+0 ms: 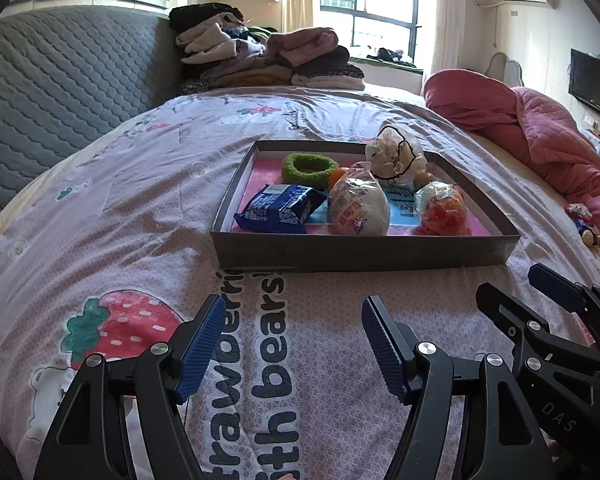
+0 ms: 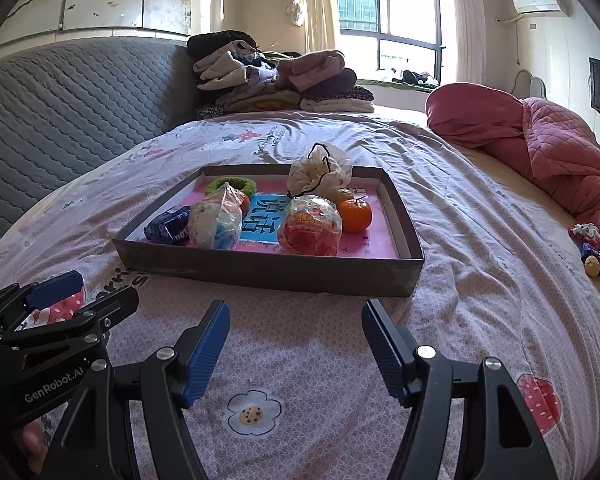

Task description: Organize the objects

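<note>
Looking into the shallow box [image 2: 268, 272] in the middle of the bed [image 2: 480, 240], I see the goods gathered already: blue packet [image 2: 168, 230] at its near left corner, bagged snacks [image 2: 310, 230] along the near wall, a tangerine [image 2: 355, 214] toward the right wall, and a green ring [image 2: 232, 185] and tied bag [image 2: 320, 172] at the far wall. I judge the walls keep them from rolling on the soft sheet. My left claw [image 1: 294, 346] and right claw [image 2: 296, 354] hover apart and empty before the near wall, beside each other.
</note>
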### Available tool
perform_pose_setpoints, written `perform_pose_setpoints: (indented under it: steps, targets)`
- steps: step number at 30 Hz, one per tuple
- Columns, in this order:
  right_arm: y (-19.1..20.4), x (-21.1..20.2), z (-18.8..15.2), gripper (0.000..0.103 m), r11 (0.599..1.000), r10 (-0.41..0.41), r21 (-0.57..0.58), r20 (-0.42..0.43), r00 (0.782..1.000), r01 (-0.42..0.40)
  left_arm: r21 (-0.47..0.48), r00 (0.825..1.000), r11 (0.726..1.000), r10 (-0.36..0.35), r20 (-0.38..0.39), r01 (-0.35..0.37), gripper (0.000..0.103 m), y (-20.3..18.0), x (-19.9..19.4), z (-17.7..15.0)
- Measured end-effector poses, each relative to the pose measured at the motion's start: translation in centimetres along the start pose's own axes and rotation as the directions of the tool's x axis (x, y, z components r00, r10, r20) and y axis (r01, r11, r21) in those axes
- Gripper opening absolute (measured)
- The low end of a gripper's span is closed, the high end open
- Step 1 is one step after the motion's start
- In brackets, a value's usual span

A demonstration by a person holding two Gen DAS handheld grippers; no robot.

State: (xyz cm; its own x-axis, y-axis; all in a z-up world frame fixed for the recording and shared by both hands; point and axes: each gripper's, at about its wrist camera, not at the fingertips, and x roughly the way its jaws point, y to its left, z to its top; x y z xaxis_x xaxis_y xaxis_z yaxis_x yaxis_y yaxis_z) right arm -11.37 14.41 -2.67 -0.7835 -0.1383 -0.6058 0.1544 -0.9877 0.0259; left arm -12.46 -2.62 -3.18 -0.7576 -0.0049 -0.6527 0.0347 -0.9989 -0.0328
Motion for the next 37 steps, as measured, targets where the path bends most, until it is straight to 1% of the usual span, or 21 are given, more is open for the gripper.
perform_pose_setpoints:
  steps: [11,28,37]
  targets:
    - [0.18,0.31,-0.09,0.068,1.000,0.005,-0.006,-0.008,1.000,-0.006,0.001,1.000,1.000,-0.007,-0.006,0.007,0.072,-0.12,0.14,-0.02]
    - [0.27,0.46,-0.38,0.068,1.000,0.007,-0.015,-0.009,1.000,-0.007,0.001,1.000,1.000,0.006,-0.015,-0.006,0.072,-0.04,0.37,-0.08]
    - [0.19,0.41,-0.51,0.068,1.000,0.010,-0.013,-0.014,1.000,-0.010,0.014,1.000,1.000,-0.006,-0.001,0.006,0.072,-0.17,0.23,-0.12]
